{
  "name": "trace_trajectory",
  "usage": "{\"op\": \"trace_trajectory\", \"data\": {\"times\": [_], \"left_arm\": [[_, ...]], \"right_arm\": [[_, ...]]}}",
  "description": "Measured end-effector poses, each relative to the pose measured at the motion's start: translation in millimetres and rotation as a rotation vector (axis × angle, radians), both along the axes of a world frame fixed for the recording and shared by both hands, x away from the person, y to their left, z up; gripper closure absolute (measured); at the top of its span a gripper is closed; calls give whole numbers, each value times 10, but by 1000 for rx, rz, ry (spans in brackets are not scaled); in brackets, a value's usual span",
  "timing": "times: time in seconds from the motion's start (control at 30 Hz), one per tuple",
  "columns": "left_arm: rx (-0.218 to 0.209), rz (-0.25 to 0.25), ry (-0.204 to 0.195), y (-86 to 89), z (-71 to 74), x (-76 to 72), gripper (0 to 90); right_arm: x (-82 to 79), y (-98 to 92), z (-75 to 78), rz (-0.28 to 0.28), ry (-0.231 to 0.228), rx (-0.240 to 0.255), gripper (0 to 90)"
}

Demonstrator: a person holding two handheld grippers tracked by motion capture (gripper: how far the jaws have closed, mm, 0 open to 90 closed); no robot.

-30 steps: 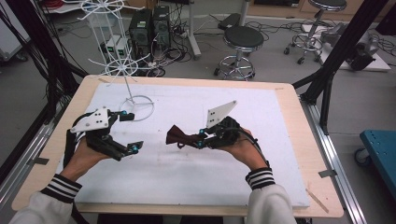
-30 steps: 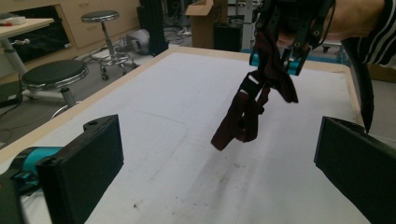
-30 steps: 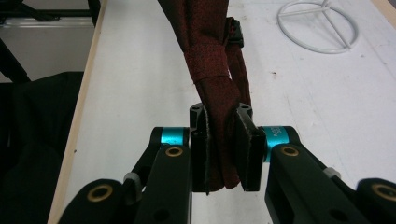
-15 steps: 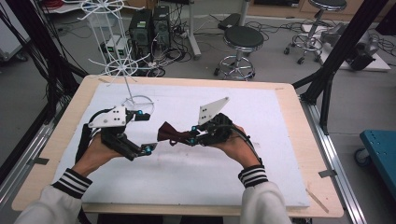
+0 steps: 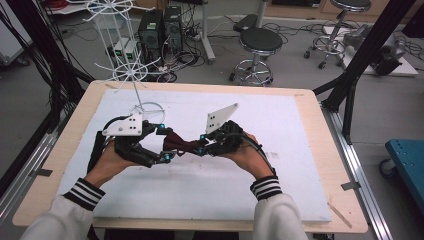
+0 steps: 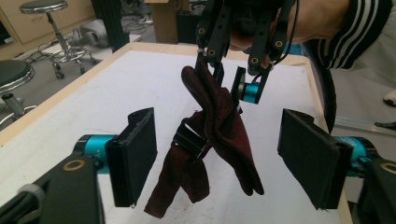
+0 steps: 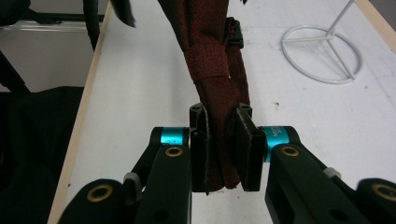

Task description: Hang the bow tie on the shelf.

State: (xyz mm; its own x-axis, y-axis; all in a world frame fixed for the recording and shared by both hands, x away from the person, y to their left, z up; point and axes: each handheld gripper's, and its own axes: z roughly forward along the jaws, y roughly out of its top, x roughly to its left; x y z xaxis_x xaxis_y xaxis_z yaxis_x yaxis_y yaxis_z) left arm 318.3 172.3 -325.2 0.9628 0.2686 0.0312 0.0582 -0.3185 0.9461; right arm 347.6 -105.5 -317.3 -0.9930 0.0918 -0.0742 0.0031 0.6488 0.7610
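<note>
A dark red bow tie (image 5: pixel 180 145) with a black clasp (image 6: pixel 191 140) hangs in the air between the two grippers over the white board. My right gripper (image 7: pixel 223 149) is shut on one end of it, the cloth (image 7: pixel 210 51) pinched between its pads. In the left gripper view, the right gripper (image 6: pixel 231 79) holds the tie (image 6: pixel 219 126) from above. My left gripper (image 6: pixel 217 161) is open, its jaws standing wide on either side of the tie's hanging end without touching it. From above, the left gripper (image 5: pixel 165 144) and right gripper (image 5: pixel 201 145) nearly meet.
A white wire stand (image 5: pixel 132 75) rises at the back left, and its ring base (image 7: pixel 322 53) rests on the white board (image 5: pixel 280 125) just behind the left gripper. The wooden table rim (image 5: pixel 330 150) frames the board. Stools and computers stand beyond.
My left gripper has moved right and my right gripper left, bringing them together. The tie's free end now hangs between the open left jaws.
</note>
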Motion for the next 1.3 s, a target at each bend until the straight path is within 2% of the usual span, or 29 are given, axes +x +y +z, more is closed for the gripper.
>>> {"op": "trace_trajectory", "data": {"times": [0.07, 0.1, 0.17, 0.2, 0.27, 0.3, 0.33, 0.4, 0.47, 0.57, 0.7, 0.9, 0.93, 1.0, 1.1, 1.13, 1.2, 1.3], "left_arm": [[-2, -3, 11, 3, -2, 9, 316], [-5, -2, 12, 4, 0, 9, 394], [-6, -6, 10, 0, 0, 7, 420], [1, -11, 10, -1, 1, 8, 485], [5, -14, 5, -12, -2, 9, 488], [3, -22, 9, -17, -3, 5, 559], [6, -26, 5, -17, -2, 1, 559], [10, -7, -4, -17, 9, -9, 663], [8, -5, 5, -6, 15, -1, 688], [3, -5, 24, 2, 17, 3, 788], [12, -3, 44, -3, 20, -6, 822], [6, -11, 33, 6, 32, -22, 840], [8, -10, 32, 9, 35, -23, 841], [18, -9, 26, 9, 36, -26, 841], [14, -3, 26, 9, 37, -29, 841], [9, -3, 27, 13, 39, -27, 841], [11, -1, 26, 22, 42, -24, 841], [10, 6, 26, 38, 46, -20, 841]], "right_arm": [[1, 8, -2, 0, -2, 0, 786], [-2, 17, -7, 0, 1, -3, 786], [-1, 18, -7, 2, 1, -5, 786], [2, 26, -7, 4, -4, -4, 786], [2, 30, -8, 3, -3, -4, 786], [2, 38, -11, 2, -2, -9, 786], [2, 38, -11, 2, -2, -9, 786], [3, 50, -22, 7, -2, -17, 786], [3, 49, -20, 5, -1, -17, 786], [7, 51, -17, 3, -8, -9, 786], [8, 57, -22, 5, -6, -19, 784], [8, 59, -17, 5, -7, -5, 748], [9, 60, -18, 4, -9, -4, 710], [6, 69, -29, -24, -14, 13, 491], [12, 70, -41, -111, 3, 67, 92], [17, 69, -48, -118, 3, 76, 24], [16, 63, -44, -127, -20, 93, 6], [2, 46, -20, -143, -31, 121, 6]]}}
